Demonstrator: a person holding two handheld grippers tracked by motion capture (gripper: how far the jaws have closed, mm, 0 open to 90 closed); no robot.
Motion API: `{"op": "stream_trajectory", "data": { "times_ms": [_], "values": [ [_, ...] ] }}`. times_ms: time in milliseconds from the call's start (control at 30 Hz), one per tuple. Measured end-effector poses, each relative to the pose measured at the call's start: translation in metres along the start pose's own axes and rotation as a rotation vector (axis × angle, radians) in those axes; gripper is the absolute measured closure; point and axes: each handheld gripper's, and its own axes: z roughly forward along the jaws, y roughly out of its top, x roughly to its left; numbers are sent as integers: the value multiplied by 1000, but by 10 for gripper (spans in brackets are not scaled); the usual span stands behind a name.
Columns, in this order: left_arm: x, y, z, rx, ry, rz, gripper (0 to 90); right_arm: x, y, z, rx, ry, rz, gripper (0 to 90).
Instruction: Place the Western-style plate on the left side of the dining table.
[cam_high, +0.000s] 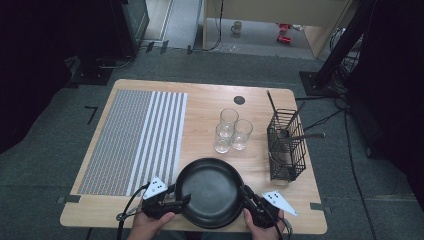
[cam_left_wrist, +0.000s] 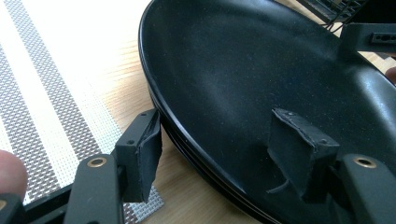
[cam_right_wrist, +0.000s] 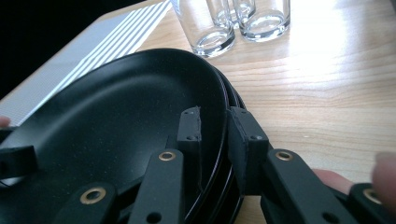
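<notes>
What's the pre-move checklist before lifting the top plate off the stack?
1. Right gripper on the rim of the black plates: ok, jaws straddle it closely, though whether the pads press cannot tell.
2. Left gripper gripping: not ok, jaws stand wide, one inside the plate, one outside, pads not pressing.
3. One plate taken alone: cannot tell; several rims are stacked between the jaws.
4. Glasses apart from the plates: ok, gap visible.
5. Wire cutlery basket apart from the right gripper: ok.
6. Placemat free for set-down: ok, nothing on it.
</notes>
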Motion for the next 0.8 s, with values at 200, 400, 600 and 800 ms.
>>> {"op": "stream_trajectory", "data": {
  "times_ms": [200,400,600,800],
  "values": [
    [0,-1,-1,-7,6,4,372,-1,0,0,1,10,23,752],
    [2,0,-2,-3,-8,-15,380,2,-1,0,1,-8,6,768],
    [4,0,-2,-4,-14,-30,376,5,-1,1,10,-3,-4,772],
    [4,0,-3,-13,-7,-35,374,6,-2,1,15,5,-12,771]
  ]
}}
